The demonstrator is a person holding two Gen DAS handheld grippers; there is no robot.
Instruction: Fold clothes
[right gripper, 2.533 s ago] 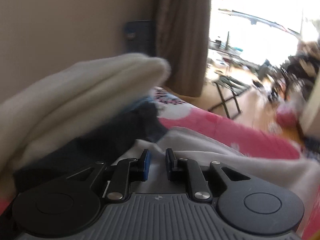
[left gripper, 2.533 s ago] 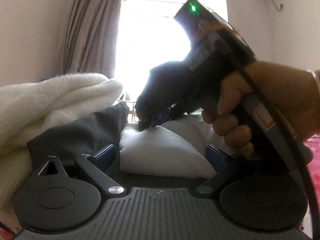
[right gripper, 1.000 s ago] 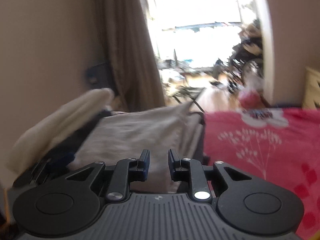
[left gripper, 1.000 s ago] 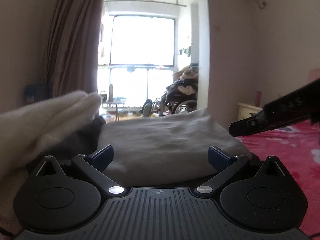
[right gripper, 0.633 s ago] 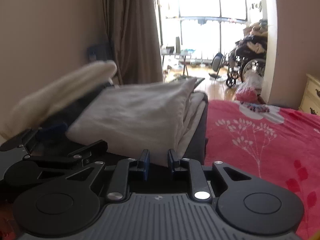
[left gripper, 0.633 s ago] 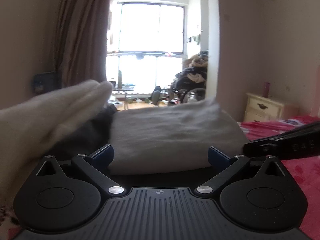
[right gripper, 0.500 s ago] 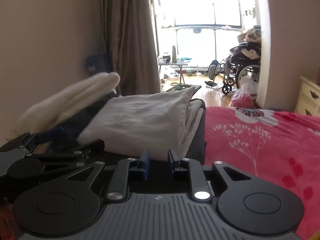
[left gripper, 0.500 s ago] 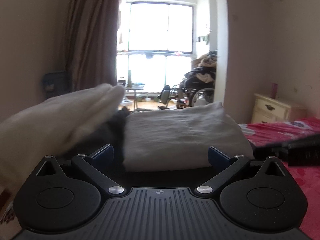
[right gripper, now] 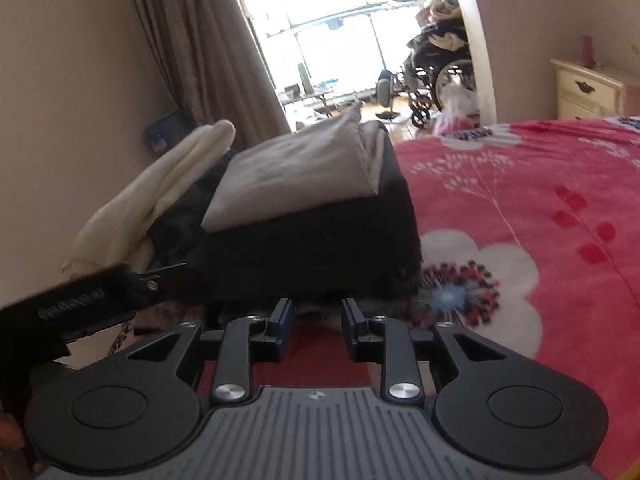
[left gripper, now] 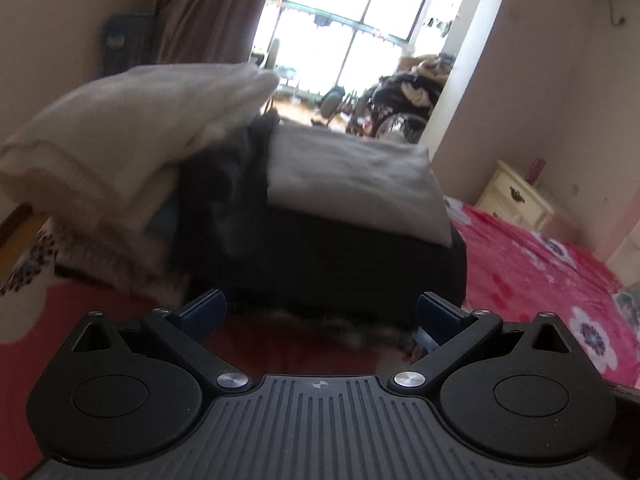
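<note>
Folded clothes stacked on the red floral bedspread (right gripper: pixel 520 184)

No writing can be read; the grey folded garment (right gripper: pixel 296 176) is seen atop the black one (right gripper: pixel 320 248); the left gripper (left gripper: pixel 320 312) is spread wide, the right gripper (right gripper: pixel 316 316) parted and empty; edges are blurred.

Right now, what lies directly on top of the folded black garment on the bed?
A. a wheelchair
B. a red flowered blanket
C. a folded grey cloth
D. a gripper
C: the folded grey cloth rests flat on the black garment, seen in both wrist views.

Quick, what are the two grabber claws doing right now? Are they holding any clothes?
Left gripper: open wide, holding nothing.
Right gripper: open a little, nothing between its fingers, holding no clothes.
</note>
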